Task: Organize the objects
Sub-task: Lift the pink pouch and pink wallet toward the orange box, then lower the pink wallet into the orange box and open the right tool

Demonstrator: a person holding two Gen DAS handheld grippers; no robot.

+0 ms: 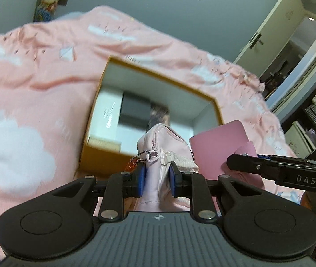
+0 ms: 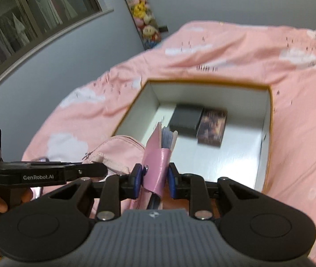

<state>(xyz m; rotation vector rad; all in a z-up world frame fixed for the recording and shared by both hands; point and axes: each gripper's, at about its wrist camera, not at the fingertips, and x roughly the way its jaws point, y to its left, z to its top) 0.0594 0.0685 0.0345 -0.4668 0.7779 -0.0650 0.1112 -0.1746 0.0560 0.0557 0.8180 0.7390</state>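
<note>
My left gripper (image 1: 156,179) is shut on a pale pink zip pouch (image 1: 164,142) with a bead chain and orange charm, held above the near edge of an open orange box (image 1: 104,155). My right gripper (image 2: 153,179) is shut on a pink wallet-style card holder (image 2: 158,155), held upright at the box's (image 2: 267,133) near left side. Inside the white box interior lie a dark grey box (image 2: 187,118) and a brown printed card box (image 2: 212,126). The pouch also shows in the right wrist view (image 2: 113,149); the card holder shows in the left wrist view (image 1: 218,142).
The box rests on a bed with a pink cloud-print duvet (image 1: 35,77). Plush toys (image 2: 140,9) hang on the grey wall. A glass-door wardrobe (image 2: 24,17) stands at left; a doorway and shelves (image 1: 302,62) at right.
</note>
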